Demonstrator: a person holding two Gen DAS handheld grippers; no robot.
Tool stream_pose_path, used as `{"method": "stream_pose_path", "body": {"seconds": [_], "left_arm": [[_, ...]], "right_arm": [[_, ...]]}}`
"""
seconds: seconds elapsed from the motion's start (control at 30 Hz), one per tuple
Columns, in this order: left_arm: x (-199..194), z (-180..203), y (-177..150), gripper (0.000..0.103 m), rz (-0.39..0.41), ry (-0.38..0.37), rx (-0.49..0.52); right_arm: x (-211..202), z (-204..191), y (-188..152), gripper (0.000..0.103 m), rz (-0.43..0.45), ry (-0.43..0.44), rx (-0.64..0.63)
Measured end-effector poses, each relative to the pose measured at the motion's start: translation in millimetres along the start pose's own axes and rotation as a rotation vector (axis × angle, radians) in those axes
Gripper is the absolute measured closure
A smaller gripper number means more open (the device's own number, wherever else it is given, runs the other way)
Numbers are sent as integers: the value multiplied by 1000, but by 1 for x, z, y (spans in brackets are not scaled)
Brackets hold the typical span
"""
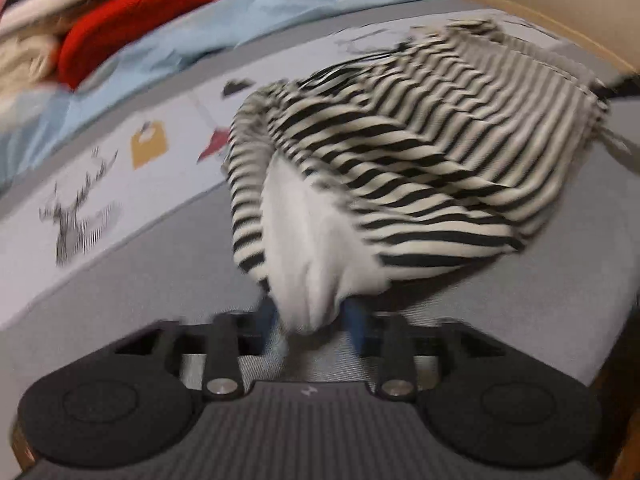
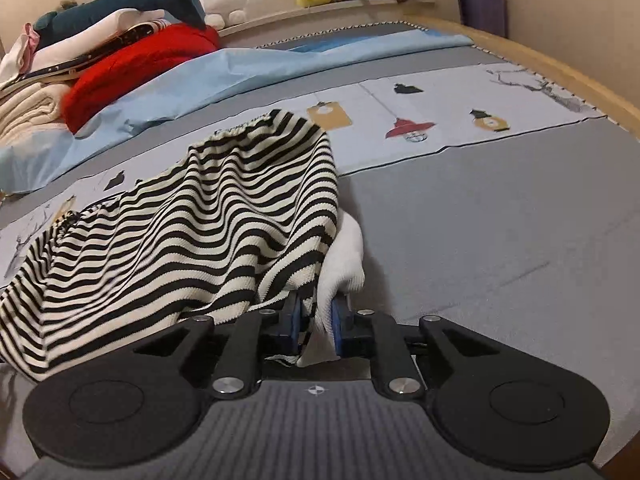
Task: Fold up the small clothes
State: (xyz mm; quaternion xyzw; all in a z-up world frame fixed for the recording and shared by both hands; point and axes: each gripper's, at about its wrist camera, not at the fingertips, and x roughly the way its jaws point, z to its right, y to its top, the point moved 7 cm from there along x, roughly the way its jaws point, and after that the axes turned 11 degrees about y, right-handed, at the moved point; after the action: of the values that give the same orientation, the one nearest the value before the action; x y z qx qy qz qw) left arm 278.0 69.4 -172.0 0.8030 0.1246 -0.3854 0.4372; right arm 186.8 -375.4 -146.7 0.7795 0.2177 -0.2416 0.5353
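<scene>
A black-and-white striped garment (image 1: 420,152) with a white lining (image 1: 304,240) lies crumpled on the bed. In the blurred left wrist view, a bunch of that lining hangs between the blue pads of my left gripper (image 1: 314,318). The jaws stand fairly wide, and the cloth looks loose rather than pinched. In the right wrist view the striped garment (image 2: 200,216) spreads to the left. My right gripper (image 2: 316,320) is shut on its near edge, with both the striped cloth and the white lining (image 2: 344,256) pinched between the pads.
The bed has a grey cover (image 2: 500,240) with a printed band of lamps (image 2: 408,128). A light blue sheet (image 2: 240,76) lies beyond it. A red garment (image 2: 132,68), folded clothes (image 2: 28,112) and a plush shark (image 2: 160,0) are piled at the far left. The wooden bed edge (image 2: 560,68) runs along the right.
</scene>
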Motion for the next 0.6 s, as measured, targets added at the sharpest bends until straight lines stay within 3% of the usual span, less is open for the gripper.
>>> {"method": "stream_pose_path", "body": {"seconds": [0.03, 0.13, 0.2, 0.4, 0.47, 0.5, 0.53, 0.6], "left_arm": [[-6, 2, 2, 35, 32, -3, 19], [-20, 6, 9, 35, 88, -7, 53], [-21, 5, 15, 33, 88, -12, 19], [18, -5, 15, 33, -75, -80, -234], [30, -7, 14, 59, -99, -76, -294], [33, -8, 14, 81, -104, -71, -298], [33, -8, 16, 88, -105, -67, -302], [25, -11, 21, 94, -80, -43, -302]], "right_arm": [[-1, 0, 0, 83, 0, 7, 3], [-6, 4, -1, 77, -3, 7, 36], [-10, 5, -2, 74, 9, -8, 47], [-13, 8, -7, 72, -5, -44, 53], [-5, 5, -12, 65, -39, -34, 30], [-1, 2, -13, 65, -55, -36, 13], [2, 0, -14, 65, -65, -37, 0], [4, -5, -14, 86, -59, -29, -28]]}}
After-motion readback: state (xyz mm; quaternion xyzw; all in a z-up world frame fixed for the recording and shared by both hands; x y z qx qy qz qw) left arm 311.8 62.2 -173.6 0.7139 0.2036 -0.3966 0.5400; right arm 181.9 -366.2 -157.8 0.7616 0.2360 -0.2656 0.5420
